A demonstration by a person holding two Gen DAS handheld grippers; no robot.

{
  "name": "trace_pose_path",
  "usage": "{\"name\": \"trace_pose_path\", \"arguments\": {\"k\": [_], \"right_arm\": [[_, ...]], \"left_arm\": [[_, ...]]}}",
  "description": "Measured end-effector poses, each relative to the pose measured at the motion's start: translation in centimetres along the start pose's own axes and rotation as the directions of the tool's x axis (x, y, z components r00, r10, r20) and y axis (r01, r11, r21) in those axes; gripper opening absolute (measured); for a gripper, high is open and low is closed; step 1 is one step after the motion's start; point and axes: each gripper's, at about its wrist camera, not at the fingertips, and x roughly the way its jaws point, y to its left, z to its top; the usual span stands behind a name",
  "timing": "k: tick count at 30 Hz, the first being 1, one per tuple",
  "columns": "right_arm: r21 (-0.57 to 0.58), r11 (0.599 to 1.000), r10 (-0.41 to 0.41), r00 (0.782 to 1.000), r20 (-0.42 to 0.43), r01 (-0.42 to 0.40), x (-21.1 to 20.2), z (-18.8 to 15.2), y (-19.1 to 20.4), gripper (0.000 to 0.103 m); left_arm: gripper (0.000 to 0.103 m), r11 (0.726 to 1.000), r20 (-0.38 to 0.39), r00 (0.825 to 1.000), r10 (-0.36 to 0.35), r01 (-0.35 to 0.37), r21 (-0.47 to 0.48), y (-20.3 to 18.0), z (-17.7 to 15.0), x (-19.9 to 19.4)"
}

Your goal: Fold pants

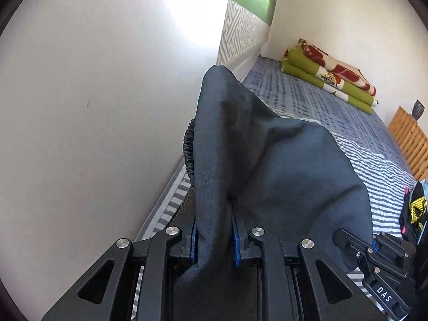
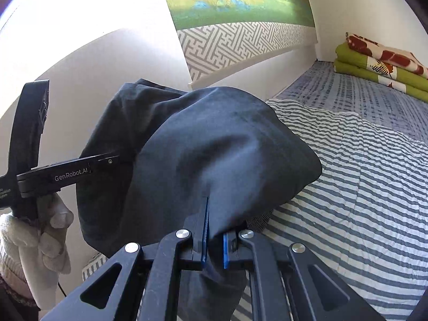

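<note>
My left gripper has its jaws pinching a fold of the pants; the dark cloth runs down between the blue pads and bunches up ahead of them. My right gripper does the same: its jaws are nipped on another bit of the same cloth, which balloons out in front and to the left of them. I hold two points at once so the cloth hangs spread between the grips instead of collapsing into a heap, which I judge is what a clean fold needs.

Beyond the left jaws, a gathered elastic edge peeks out to their left, likely the waistband. The pants hang off the bed, which lies ahead and to the right of both jaws, its striped cover bare and ready to take them.

Left of the right jaws I see the other gripper, held by a gloved hand. Far ahead, a folded blanket sits by the wall, well clear.
</note>
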Motion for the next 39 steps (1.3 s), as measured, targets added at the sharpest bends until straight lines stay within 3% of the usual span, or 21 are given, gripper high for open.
{"name": "trace_pose_path", "arguments": {"k": [6,8,10,12,14,17,20,24,26,29,32,35,39], "right_arm": [[0.055,0.998,-0.012,0.998,-0.056,0.015,6.4,0.1,-1.9,0.007],[0.087,0.996,-0.020,0.997,-0.080,0.027,8.3,-0.2,-3.0,0.007],[0.096,0.994,-0.038,0.994,-0.102,0.048,9.7,-0.7,-3.7,0.009],[0.086,0.994,-0.049,0.986,-0.158,0.063,11.1,-1.1,-4.5,0.015],[0.090,0.993,-0.051,0.980,-0.194,0.070,11.2,-1.2,-5.5,0.030],[0.157,0.987,-0.019,0.989,-0.149,0.043,8.7,-1.5,-7.7,0.037],[0.226,0.974,0.024,0.992,-0.122,0.004,5.7,-2.4,-9.2,0.037],[0.199,0.980,0.023,0.993,-0.117,0.000,1.9,-4.3,-8.7,0.037],[0.163,0.986,0.008,0.992,-0.125,0.012,0.4,-5.5,-7.6,0.037],[0.142,0.990,0.007,0.993,-0.114,0.009,-1.8,-6.5,-6.4,0.037],[0.193,0.981,0.009,0.996,-0.086,0.007,-2.5,-5.4,-7.6,0.037],[0.294,0.955,0.061,0.996,-0.063,-0.039,-2.0,-3.5,-9.6,0.038],[0.343,0.937,0.099,0.992,-0.083,-0.065,1.2,-1.2,-10.7,0.038]], "left_arm": [[0.021,1.000,-0.060,0.998,0.019,-0.019,0.000,1.8,0.1,7.9],[0.030,0.998,-0.072,0.995,0.070,-0.069,0.012,2.0,-0.1,10.4],[0.045,0.989,-0.068,0.986,0.150,-0.148,0.029,2.2,0.1,11.7],[0.047,0.986,-0.074,0.984,0.163,-0.164,0.001,2.8,0.6,11.6],[0.050,0.988,-0.037,0.988,0.149,-0.150,-0.033,3.8,1.3,10.0],[0.053,0.986,0.041,0.985,0.168,-0.167,-0.023,4.3,1.4,6.6],[0.053,0.995,0.043,0.994,0.096,-0.095,-0.029,5.0,0.2,4.0],[0.053,0.999,-0.019,1.000,-0.020,0.019,-0.033,3.7,-3.8,3.0],[0.053,0.997,-0.042,0.996,-0.081,0.081,-0.004,0.9,-5.4,3.1],[0.053,0.992,-0.047,0.993,-0.110,0.112,0.063,-4.0,-6.9,3.5],[0.053,0.979,-0.100,0.976,-0.191,0.197,0.057,-7.2,-9.4,3.6],[0.053,0.977,-0.169,0.972,-0.165,0.185,0.109,-9.5,-11.4,5.7],[0.053,0.972,-0.234,0.965,-0.119,0.162,0.173,-10.0,-13.2,8.5]]}}
